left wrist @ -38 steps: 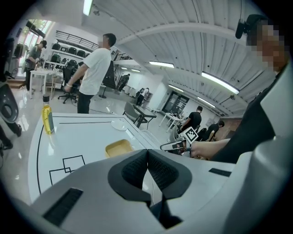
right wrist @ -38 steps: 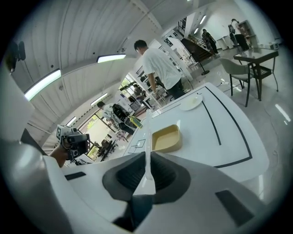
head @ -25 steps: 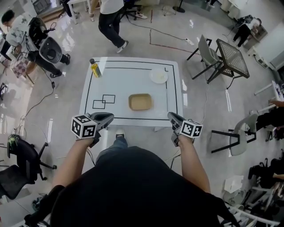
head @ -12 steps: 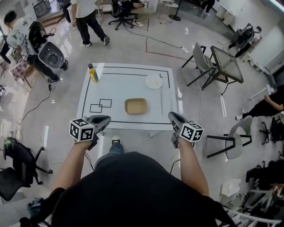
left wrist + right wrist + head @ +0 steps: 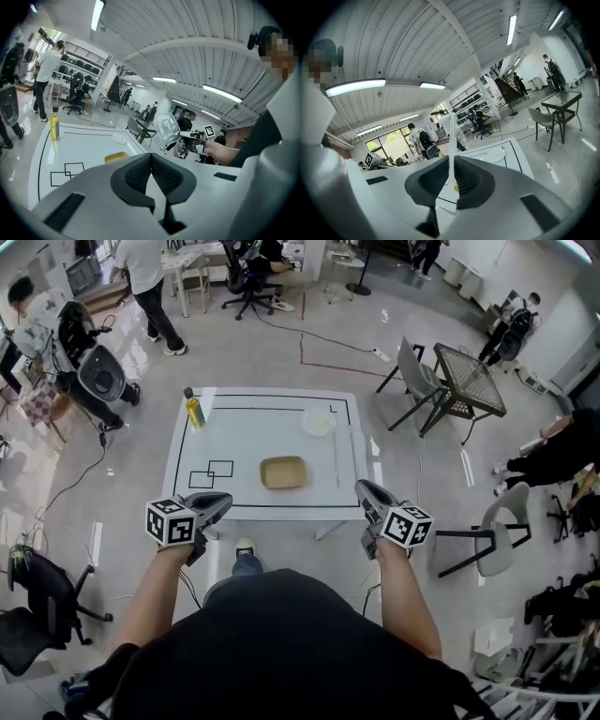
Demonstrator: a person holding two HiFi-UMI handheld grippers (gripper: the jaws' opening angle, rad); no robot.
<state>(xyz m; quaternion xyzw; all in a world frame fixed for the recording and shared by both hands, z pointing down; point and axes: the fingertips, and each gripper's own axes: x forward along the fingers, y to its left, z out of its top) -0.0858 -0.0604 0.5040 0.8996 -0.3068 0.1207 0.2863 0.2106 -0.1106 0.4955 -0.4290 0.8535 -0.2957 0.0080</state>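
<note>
Both hand-held grippers hover in the air short of the near edge of a white table (image 5: pixel 253 432) marked with black lines. My left gripper (image 5: pixel 225 500) is shut with nothing in it; in the left gripper view its black pads (image 5: pixel 151 159) meet. My right gripper (image 5: pixel 361 488) is also shut and empty, its jaws closed in the right gripper view (image 5: pixel 451 165). On the table lie a tan tray (image 5: pixel 283 472) near the middle, a yellow bottle (image 5: pixel 194 409) at the far left corner and a white plate (image 5: pixel 319 423) at the far right.
A grey chair (image 5: pixel 412 371) and a dark mesh table (image 5: pixel 469 381) stand right of the table, with another chair (image 5: pixel 487 521) nearer me. A black office chair (image 5: pixel 37 577) is at my left. People walk and sit around the room's edges.
The table has shrunk and drifted farther away in the head view as I backed off. The person in white walked off to the far left. Both grippers stay shut.
</note>
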